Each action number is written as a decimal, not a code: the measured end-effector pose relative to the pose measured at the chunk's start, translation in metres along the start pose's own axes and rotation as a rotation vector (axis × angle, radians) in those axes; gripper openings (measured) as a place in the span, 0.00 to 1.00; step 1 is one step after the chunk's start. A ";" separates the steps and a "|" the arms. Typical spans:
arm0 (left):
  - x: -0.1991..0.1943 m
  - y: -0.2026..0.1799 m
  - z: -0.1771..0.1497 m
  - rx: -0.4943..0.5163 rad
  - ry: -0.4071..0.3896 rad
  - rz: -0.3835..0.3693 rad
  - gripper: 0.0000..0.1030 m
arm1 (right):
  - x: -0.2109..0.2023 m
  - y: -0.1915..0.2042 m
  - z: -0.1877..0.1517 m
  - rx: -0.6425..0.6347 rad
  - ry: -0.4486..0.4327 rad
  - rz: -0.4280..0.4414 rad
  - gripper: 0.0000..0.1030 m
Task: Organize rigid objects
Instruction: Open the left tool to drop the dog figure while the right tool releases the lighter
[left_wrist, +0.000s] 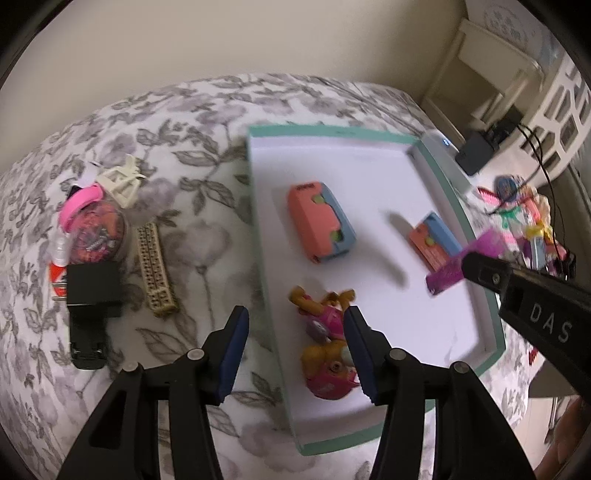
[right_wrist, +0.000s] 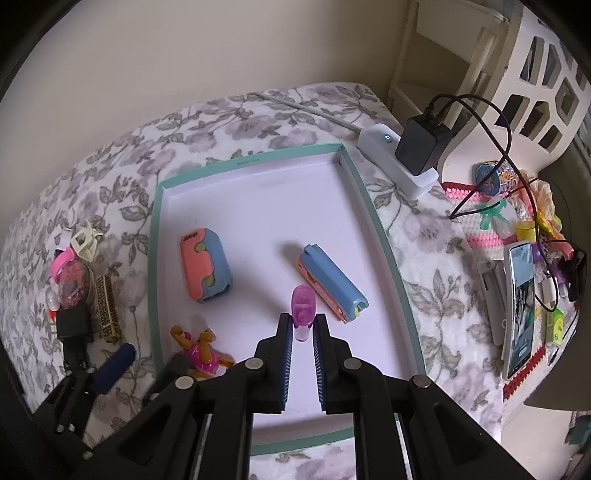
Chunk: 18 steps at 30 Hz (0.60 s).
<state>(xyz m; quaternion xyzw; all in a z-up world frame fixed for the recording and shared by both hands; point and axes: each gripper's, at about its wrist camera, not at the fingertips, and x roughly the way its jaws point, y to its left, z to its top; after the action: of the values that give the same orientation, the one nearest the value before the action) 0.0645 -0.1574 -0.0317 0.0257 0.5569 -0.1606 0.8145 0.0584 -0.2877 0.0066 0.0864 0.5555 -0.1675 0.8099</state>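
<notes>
A shallow white tray with a teal rim (left_wrist: 332, 130) (right_wrist: 258, 159) lies on a flowered cloth. In it are a coral and blue case (left_wrist: 321, 225) (right_wrist: 205, 266), a second, longer one (left_wrist: 436, 240) (right_wrist: 332, 288) and a pink and orange dog figure (left_wrist: 325, 343) (right_wrist: 201, 350). My left gripper (left_wrist: 297, 314) (right_wrist: 147, 363) stands open over the tray's near left edge. The dog figure lies by its right finger, and the pads do not press on it. My right gripper (right_wrist: 303, 321) (left_wrist: 476, 264) is shut on a small purple bottle (right_wrist: 303, 306) (left_wrist: 447, 273) above the tray floor.
Left of the tray lie a cream hair clip (left_wrist: 123, 181), a pink round container (left_wrist: 98, 229), a black plug adapter (left_wrist: 92, 291) and a beige woven strip (left_wrist: 157, 273). To the right are a white power strip (right_wrist: 399, 158), a phone (right_wrist: 521, 306) and several trinkets on a pink mat (right_wrist: 480, 236).
</notes>
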 end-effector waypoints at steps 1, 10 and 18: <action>-0.002 0.003 0.001 -0.012 -0.008 0.006 0.53 | 0.000 0.000 0.000 0.002 -0.001 -0.002 0.13; -0.009 0.038 0.006 -0.140 -0.039 0.050 0.55 | -0.002 0.001 0.000 -0.001 -0.006 0.000 0.13; -0.009 0.077 0.005 -0.291 -0.030 0.085 0.56 | -0.009 -0.002 0.001 0.022 -0.031 0.039 0.13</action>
<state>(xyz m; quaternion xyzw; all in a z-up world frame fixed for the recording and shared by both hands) 0.0885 -0.0830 -0.0317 -0.0714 0.5604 -0.0441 0.8239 0.0558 -0.2883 0.0160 0.1034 0.5392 -0.1592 0.8205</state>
